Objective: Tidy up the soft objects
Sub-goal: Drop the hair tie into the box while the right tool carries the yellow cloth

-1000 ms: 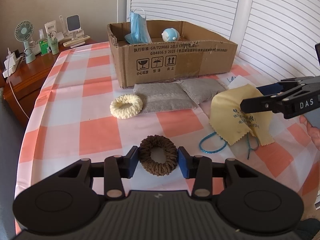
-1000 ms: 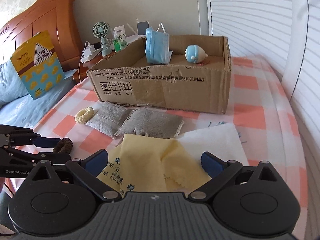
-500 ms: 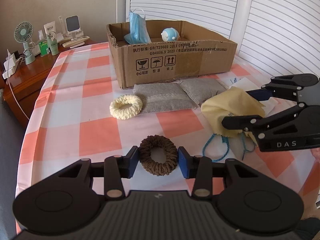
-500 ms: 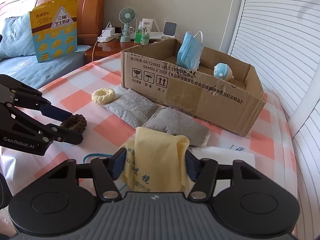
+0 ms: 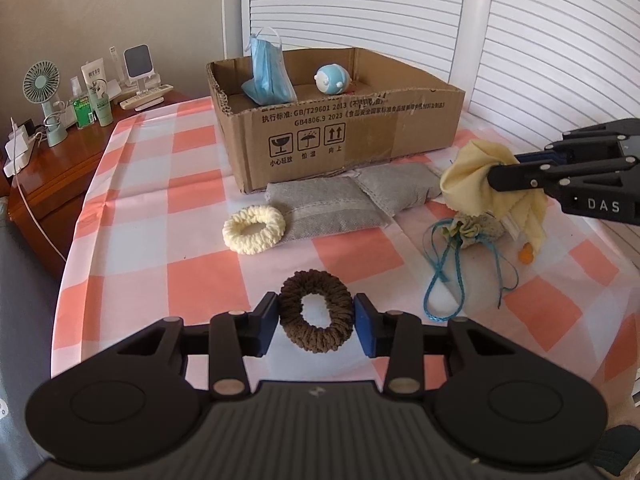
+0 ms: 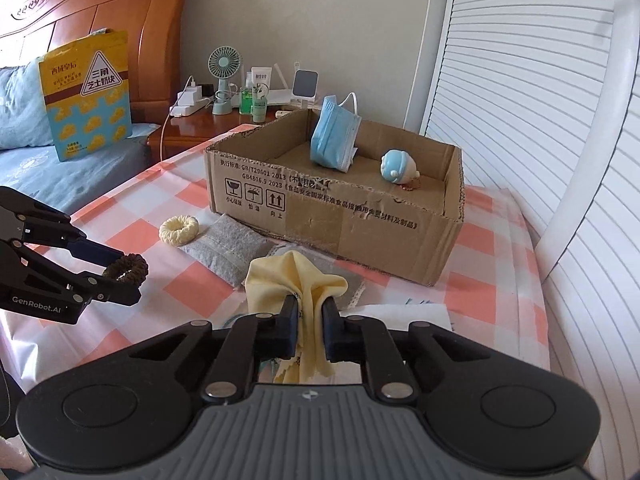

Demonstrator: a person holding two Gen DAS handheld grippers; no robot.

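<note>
My left gripper [image 5: 316, 314] is shut on a brown scrunchie [image 5: 315, 316] and holds it just above the checked cloth; it also shows in the right wrist view [image 6: 127, 267]. My right gripper [image 6: 310, 314] is shut on a bunched yellow cloth [image 6: 298, 280] lifted off the table, seen at the right of the left wrist view [image 5: 476, 176]. The cardboard box [image 5: 360, 136] stands behind, holding a blue face mask [image 5: 266, 74] and a small blue toy [image 5: 332, 79].
A cream scrunchie [image 5: 254, 229] and two grey pouches [image 5: 332, 208] lie in front of the box. A small drawstring bag with blue cord [image 5: 468, 232] lies under the lifted cloth. A nightstand [image 5: 48, 160] with a fan and bottles stands at left. White paper [image 6: 404, 314] lies right.
My right gripper closed on the yellow cloth and lifted it, uncovering the drawstring bag. My left gripper rose slightly with the brown scrunchie.
</note>
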